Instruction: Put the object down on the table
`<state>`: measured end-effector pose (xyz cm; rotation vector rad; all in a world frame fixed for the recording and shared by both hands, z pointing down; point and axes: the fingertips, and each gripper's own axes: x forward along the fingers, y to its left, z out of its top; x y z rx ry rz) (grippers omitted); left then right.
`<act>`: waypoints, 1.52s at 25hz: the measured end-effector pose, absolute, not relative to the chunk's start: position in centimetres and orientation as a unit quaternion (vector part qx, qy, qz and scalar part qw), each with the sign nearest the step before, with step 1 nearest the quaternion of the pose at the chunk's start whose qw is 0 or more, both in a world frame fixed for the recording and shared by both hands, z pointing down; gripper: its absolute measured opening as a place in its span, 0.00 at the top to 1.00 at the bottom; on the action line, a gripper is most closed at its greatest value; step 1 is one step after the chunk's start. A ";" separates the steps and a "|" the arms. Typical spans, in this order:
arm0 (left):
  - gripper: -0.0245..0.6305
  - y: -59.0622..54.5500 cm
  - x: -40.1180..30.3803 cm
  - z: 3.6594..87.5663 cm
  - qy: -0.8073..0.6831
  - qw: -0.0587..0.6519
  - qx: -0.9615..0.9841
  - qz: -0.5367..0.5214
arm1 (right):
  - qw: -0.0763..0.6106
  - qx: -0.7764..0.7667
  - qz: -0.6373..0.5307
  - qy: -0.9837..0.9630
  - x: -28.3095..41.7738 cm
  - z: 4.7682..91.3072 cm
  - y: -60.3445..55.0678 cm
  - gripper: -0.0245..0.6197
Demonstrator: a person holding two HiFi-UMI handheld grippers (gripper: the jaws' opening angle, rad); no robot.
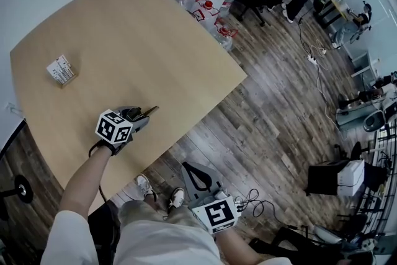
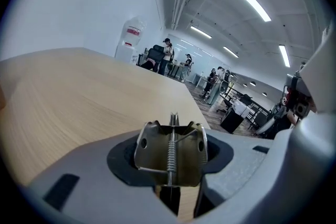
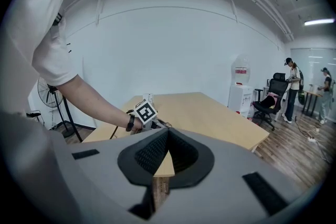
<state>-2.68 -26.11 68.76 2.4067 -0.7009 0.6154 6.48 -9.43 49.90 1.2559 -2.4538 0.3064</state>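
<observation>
At the lower left of the frame your left gripper [image 1: 145,113] grasps a metal clip [image 2: 170,152] over the bench [image 1: 136,40], and your right gripper [image 3: 167,134] is clenched, empty.

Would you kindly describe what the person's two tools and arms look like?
The left tool and the right tool both have grey moulded bodies with black pads. Each carries a white cube printed with black square markers. A thin black cable runs from the left one. The person wears a white short-sleeved shirt and a dark wristband on the left wrist.
</observation>
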 end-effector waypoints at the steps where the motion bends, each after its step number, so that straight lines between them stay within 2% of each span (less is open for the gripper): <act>1: 0.65 -26.3 -2.6 68.9 -0.259 0.276 0.896 0.232 | 0.183 0.446 0.109 -0.869 6.6 50.0 -9.5 0.96; 18: 0.65 -28.4 -2.8 70.0 -0.255 0.320 0.885 0.223 | 0.185 0.456 0.114 -0.863 6.5 50.5 -10.7 0.96; 27: 0.65 -28.4 -2.8 70.8 -0.250 0.274 0.889 0.269 | 0.185 0.461 0.118 -0.860 6.2 50.6 -10.8 0.96; 38: 0.65 -29.0 -3.1 70.8 -0.240 0.253 0.898 0.270 | 0.188 0.463 0.118 -0.858 5.8 50.8 -11.3 0.96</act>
